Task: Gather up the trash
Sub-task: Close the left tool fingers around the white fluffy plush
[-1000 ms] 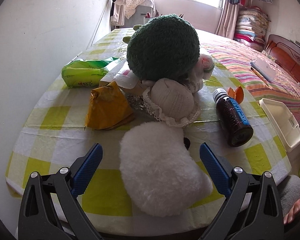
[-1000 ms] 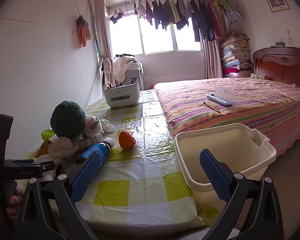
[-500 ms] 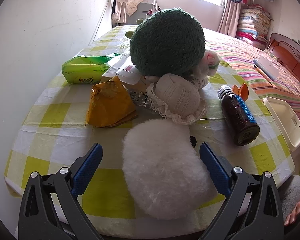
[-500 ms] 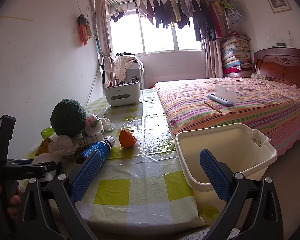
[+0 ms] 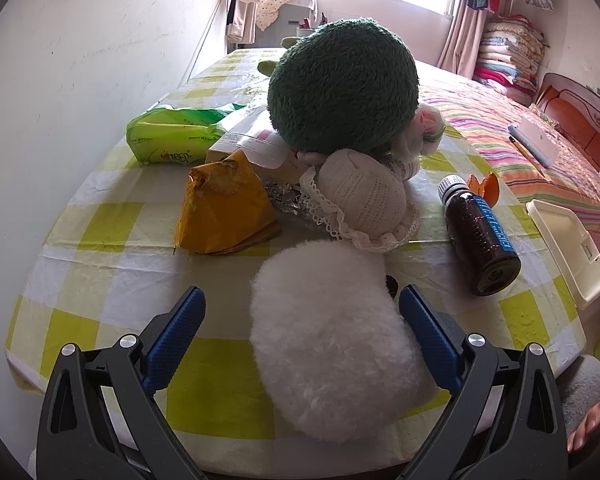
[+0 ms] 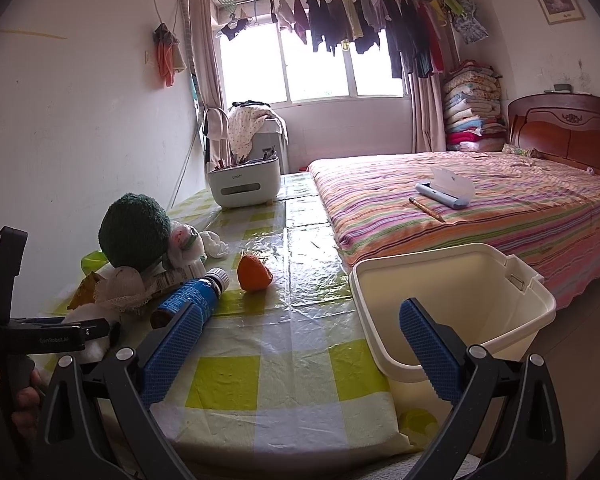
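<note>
On the checked table (image 5: 100,232) lie a crumpled yellow bag (image 5: 224,208), a green wipes pack (image 5: 172,136), a dark bottle with a blue label (image 5: 480,236) and an orange peel (image 5: 485,188). My left gripper (image 5: 300,320) is open, its jaws on either side of a white fluffy pad (image 5: 332,356), not closed on it. My right gripper (image 6: 296,344) is open and empty above the table's near edge. The cream bin (image 6: 452,312) stands right of the table. The bottle (image 6: 192,296) and peel (image 6: 254,274) also show in the right wrist view.
A green plush ball (image 5: 344,88) and a white knitted lace piece (image 5: 364,204) sit mid-table. A white caddy (image 6: 244,184) stands at the far end. A striped bed (image 6: 480,208) runs along the right. The wall is close on the left.
My left gripper has moved forward a little over the table, so the pile looks nearer. The right gripper has barely moved. Both stay open.
</note>
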Available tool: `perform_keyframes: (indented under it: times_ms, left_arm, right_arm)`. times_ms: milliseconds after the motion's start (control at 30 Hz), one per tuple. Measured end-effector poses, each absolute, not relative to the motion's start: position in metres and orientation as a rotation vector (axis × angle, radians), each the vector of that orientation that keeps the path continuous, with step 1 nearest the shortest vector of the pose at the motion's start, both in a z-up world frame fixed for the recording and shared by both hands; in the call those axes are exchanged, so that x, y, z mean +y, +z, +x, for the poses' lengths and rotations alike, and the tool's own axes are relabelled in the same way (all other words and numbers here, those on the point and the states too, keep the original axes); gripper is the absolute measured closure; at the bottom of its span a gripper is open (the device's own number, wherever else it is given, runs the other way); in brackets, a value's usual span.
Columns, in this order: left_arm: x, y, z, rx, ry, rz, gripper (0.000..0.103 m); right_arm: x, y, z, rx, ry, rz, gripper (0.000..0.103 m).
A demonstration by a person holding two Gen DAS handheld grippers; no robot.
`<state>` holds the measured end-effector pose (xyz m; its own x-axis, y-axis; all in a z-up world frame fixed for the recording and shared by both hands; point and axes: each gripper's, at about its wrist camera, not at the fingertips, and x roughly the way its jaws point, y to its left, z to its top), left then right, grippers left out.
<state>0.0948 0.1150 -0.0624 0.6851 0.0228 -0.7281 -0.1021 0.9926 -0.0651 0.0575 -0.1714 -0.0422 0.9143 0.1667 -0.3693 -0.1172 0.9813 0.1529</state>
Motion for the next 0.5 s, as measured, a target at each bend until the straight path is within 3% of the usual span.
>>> perform_keyframes:
  times_ms: [500]
  left_arm:
    - [0.1105, -0.0608, 0.0935, 0.801, 0.081, -0.073, 0.007]
  right_arm:
    - [-0.1741, -0.0422, 0.0597, 0.401, 0.148, 0.135, 0.006]
